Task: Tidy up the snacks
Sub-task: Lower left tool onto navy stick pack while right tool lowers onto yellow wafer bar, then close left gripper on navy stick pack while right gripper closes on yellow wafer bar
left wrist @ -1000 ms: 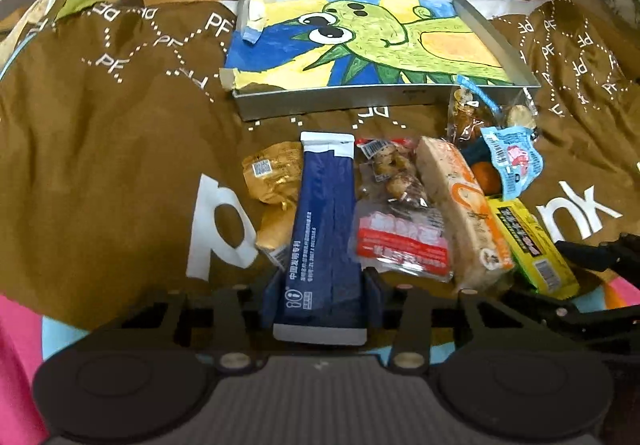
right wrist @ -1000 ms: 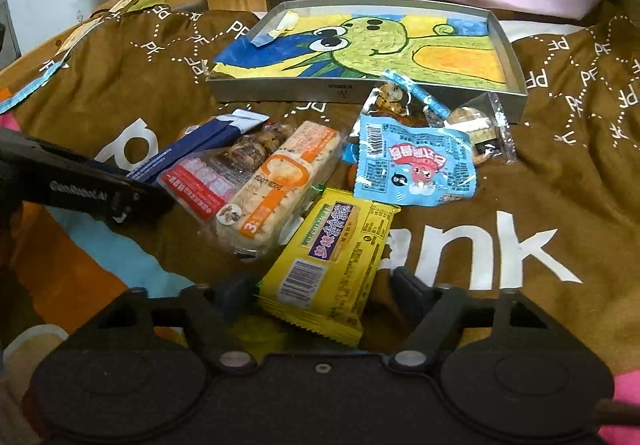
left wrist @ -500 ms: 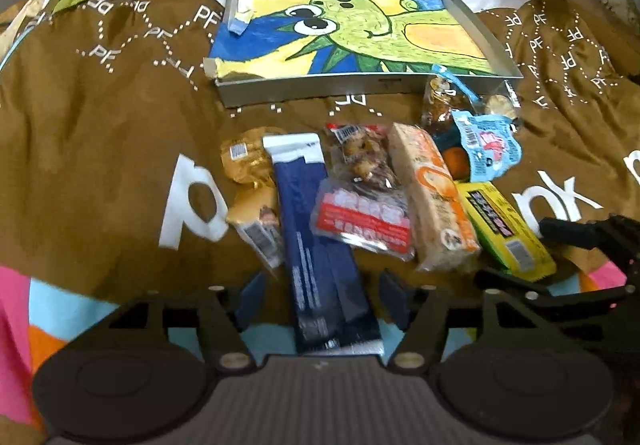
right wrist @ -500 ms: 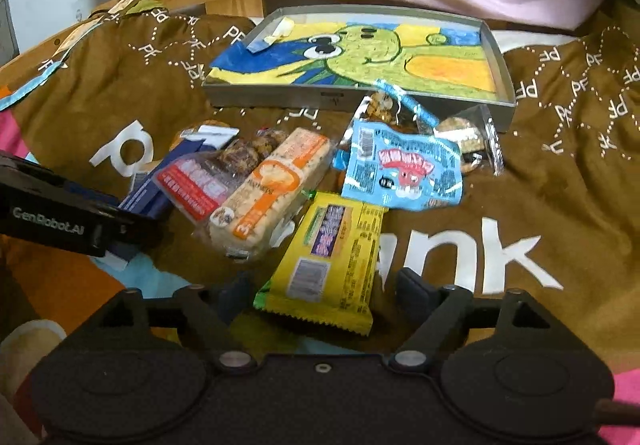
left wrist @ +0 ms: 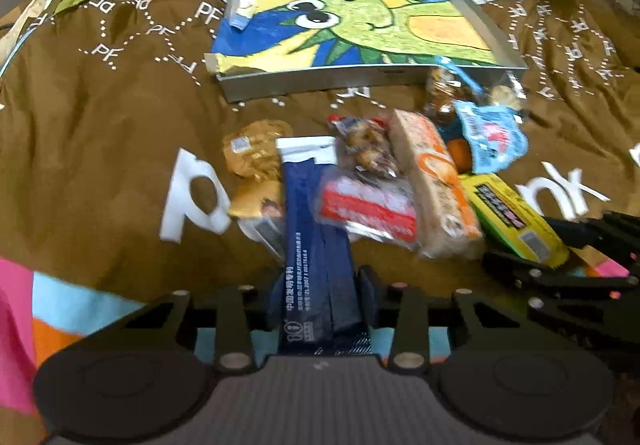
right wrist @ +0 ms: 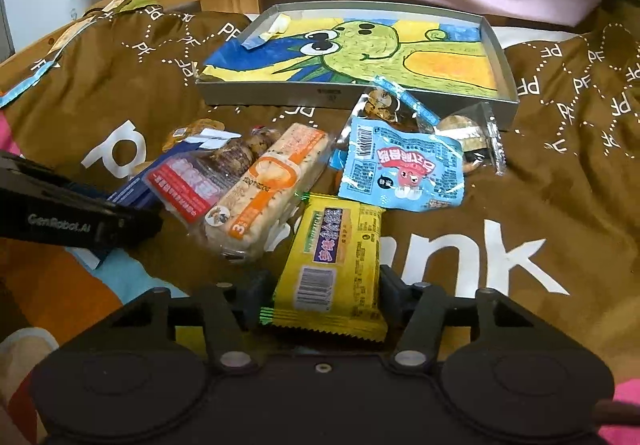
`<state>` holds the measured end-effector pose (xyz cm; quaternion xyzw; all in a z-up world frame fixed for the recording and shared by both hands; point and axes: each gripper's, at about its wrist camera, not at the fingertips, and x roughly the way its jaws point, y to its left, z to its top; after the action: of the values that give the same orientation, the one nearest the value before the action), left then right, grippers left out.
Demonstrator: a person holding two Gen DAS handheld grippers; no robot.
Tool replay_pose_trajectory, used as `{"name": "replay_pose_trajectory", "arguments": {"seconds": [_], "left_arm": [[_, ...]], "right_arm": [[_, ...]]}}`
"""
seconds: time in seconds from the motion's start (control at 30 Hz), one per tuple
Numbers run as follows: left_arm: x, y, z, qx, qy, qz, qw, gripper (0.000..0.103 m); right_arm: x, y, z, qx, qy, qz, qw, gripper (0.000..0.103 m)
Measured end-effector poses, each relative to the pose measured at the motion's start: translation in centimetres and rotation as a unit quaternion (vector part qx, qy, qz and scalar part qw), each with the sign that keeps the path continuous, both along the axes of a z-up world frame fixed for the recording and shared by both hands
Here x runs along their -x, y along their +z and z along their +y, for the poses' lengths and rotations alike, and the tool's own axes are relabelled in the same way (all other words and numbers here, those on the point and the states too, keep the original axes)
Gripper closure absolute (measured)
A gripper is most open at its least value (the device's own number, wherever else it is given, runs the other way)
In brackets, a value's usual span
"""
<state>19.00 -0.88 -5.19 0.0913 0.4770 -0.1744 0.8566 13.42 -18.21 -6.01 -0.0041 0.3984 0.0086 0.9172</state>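
Snacks lie in a heap on a brown printed blanket in front of a shallow grey tray [left wrist: 320, 83] [right wrist: 280, 97] lined with a green dinosaur drawing. My left gripper [left wrist: 320, 285] is closing, and its pads press the near end of a long dark blue packet [left wrist: 312, 221]. My right gripper [right wrist: 324, 285] is closing too, its pads against the sides of a yellow packet [right wrist: 336, 257]. That yellow packet [left wrist: 512, 217] also appears in the left wrist view, between the black fingers [left wrist: 520, 269] of the right gripper.
Between the two packets lie an orange-and-white cracker pack [right wrist: 264, 189] and a clear bag with a red label [left wrist: 368, 205]. Behind them are a light blue pouch [right wrist: 400, 173], clear cookie packs [right wrist: 472, 137] and gold packets [left wrist: 252, 157]. Pink bedding borders the far side.
The left jaws spread away from the blue packet half a second ago and have now narrowed back onto it. The right jaws widened, then narrowed onto the yellow packet.
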Motion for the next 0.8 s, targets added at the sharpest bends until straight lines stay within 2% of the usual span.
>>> {"name": "replay_pose_trajectory", "arguments": {"seconds": [0.07, 0.17, 0.2, 0.27, 0.3, 0.43, 0.5, 0.57, 0.73, 0.8], "left_arm": [[0.8, 0.3, -0.1, 0.003, -0.003, 0.003, 1.0000, 0.061], [0.8, 0.3, -0.4, 0.004, -0.011, -0.004, 0.9999, 0.053], [0.7, 0.2, -0.5, -0.002, -0.011, -0.009, 0.9999, 0.043], [0.3, 0.0, -0.9, -0.023, -0.007, -0.022, 0.9995, 0.034], [0.1, -0.2, -1.0, -0.030, -0.005, -0.028, 0.9991, 0.034], [-0.8, -1.1, -0.9, -0.023, -0.002, -0.015, 0.9996, 0.040], [-0.6, -1.1, -1.0, -0.023, -0.004, -0.017, 0.9996, 0.052], [-0.3, -1.0, -0.9, -0.028, -0.002, -0.021, 0.9994, 0.059], [0.1, -0.4, 0.0, 0.006, 0.015, 0.002, 0.9999, 0.064], [0.6, -0.1, 0.1, 0.008, 0.023, 0.012, 0.9996, 0.065]], "right_arm": [[0.5, 0.3, 0.0, 0.003, 0.005, 0.001, 1.000, 0.045], [0.8, 0.3, 0.0, 0.010, 0.014, -0.008, 1.000, 0.042], [0.6, 0.3, 0.0, 0.007, 0.012, -0.011, 1.000, 0.040], [0.1, 0.1, 0.0, 0.003, 0.010, -0.014, 1.000, 0.034], [-0.1, 0.1, 0.0, 0.004, 0.009, -0.016, 1.000, 0.034], [-0.4, -0.5, -0.1, 0.001, 0.008, -0.007, 1.000, 0.035], [-0.3, -0.5, -0.1, 0.001, 0.007, -0.006, 1.000, 0.040], [-0.3, -0.4, -0.1, 0.004, 0.006, -0.007, 1.000, 0.046], [0.2, -0.2, 0.0, 0.009, 0.010, -0.008, 1.000, 0.048], [0.6, 0.0, 0.2, 0.016, 0.014, -0.006, 1.000, 0.049]]}}
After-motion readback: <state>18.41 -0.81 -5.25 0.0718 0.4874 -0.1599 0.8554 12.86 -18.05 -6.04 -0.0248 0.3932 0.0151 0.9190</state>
